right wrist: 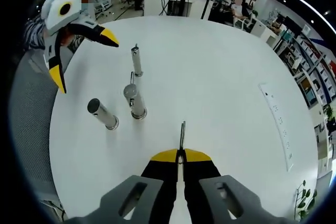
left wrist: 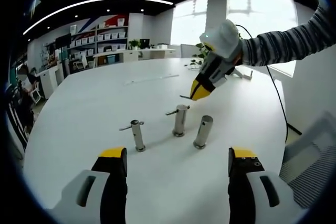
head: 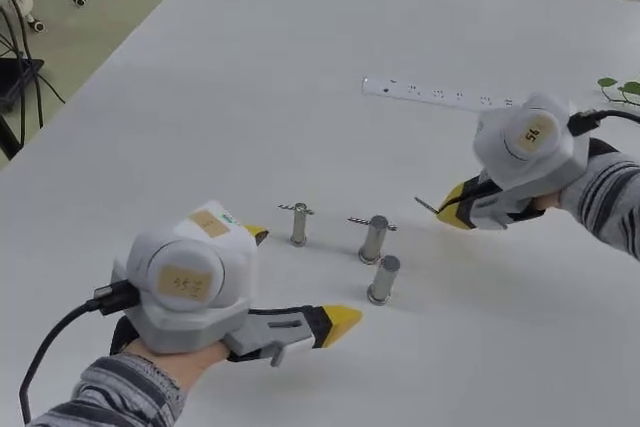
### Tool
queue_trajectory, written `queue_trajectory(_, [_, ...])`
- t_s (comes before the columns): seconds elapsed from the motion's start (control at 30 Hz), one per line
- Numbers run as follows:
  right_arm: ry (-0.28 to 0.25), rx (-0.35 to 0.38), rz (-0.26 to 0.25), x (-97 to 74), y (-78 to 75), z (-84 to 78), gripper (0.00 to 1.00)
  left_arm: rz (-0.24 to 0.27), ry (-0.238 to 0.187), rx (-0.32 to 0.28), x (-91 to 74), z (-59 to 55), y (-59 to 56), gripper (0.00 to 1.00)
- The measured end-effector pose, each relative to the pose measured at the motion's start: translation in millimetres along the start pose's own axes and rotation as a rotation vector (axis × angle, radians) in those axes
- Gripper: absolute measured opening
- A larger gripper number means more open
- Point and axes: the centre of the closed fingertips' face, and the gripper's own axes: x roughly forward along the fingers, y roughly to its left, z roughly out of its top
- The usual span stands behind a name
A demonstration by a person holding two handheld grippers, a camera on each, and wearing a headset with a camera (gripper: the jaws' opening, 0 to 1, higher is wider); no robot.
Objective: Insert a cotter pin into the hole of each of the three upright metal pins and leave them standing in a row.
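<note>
Three upright metal pins stand on the white table. The left pin point(head: 299, 224) and the middle pin point(head: 374, 238) each carry a cotter pin through the top. The nearer right pin point(head: 383, 279) has an empty top. My left gripper point(head: 300, 277) is open, its jaws spread just in front of the pins point(left wrist: 180, 120). My right gripper point(head: 455, 209) hovers to the right of the pins, shut on a thin cotter pin point(right wrist: 182, 134) that sticks out past its tips. The bare pin point(right wrist: 102, 114) lies to the left in the right gripper view.
A white power strip point(head: 440, 96) lies on the table behind the right gripper. Green plant leaves point(head: 620, 89) show at the far right edge. The table's left edge point(head: 100, 77) drops to the floor, with chair legs and cables beyond.
</note>
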Motion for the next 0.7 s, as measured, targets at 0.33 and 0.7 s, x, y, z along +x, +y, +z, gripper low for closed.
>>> queue_trajectory(0.33, [-0.067,-0.101,-0.011,-24.4,29.3,16.7,0.00,-0.061,-0.038,-0.064,-2.3,17.5,-10.8,0.69])
queue_trajectory(0.7, [-0.101,-0.298,-0.002,-31.5,64.0,32.9,0.00,-0.119,-0.039,-0.121,1.1,30.7,-22.1,0.55])
